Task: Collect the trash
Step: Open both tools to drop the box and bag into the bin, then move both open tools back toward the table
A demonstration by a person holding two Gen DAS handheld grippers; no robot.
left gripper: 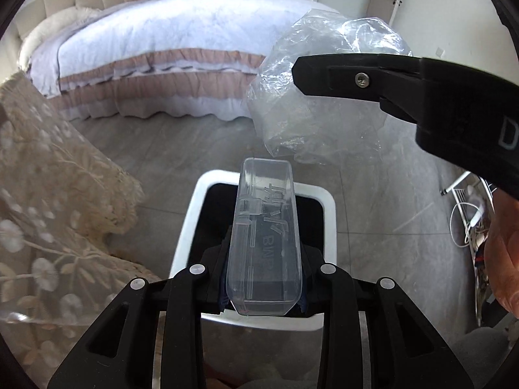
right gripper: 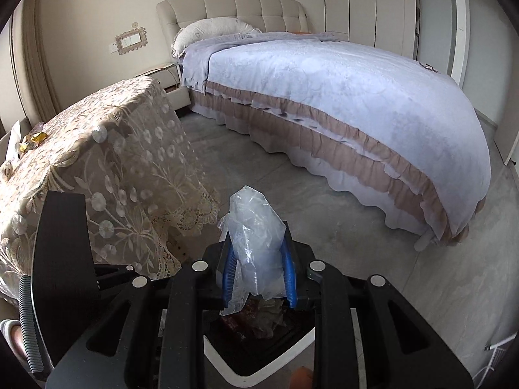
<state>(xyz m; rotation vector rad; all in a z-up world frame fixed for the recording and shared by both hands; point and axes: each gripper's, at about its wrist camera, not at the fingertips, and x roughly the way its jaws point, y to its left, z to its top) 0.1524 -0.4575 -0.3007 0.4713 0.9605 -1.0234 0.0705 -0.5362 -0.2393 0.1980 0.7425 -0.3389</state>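
Both claws hang over the white bin (left gripper: pixel 327 201): the left claw (left gripper: pixel 264 295) grips a clear plastic box (left gripper: pixel 262 223), the right claw (right gripper: pixel 258 275) at its 2 o'clock pinches a crumpled clear bag (right gripper: pixel 253 227), so centre each load above the opening before letting go.

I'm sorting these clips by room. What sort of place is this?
A bedroom in a home, most likely: a made bed with a padded headboard, a pillow, and a lace-covered table beside it on a grey floor.

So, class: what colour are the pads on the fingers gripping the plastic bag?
Blue pads, pressed on the plastic bag; the right wrist view shows them best.
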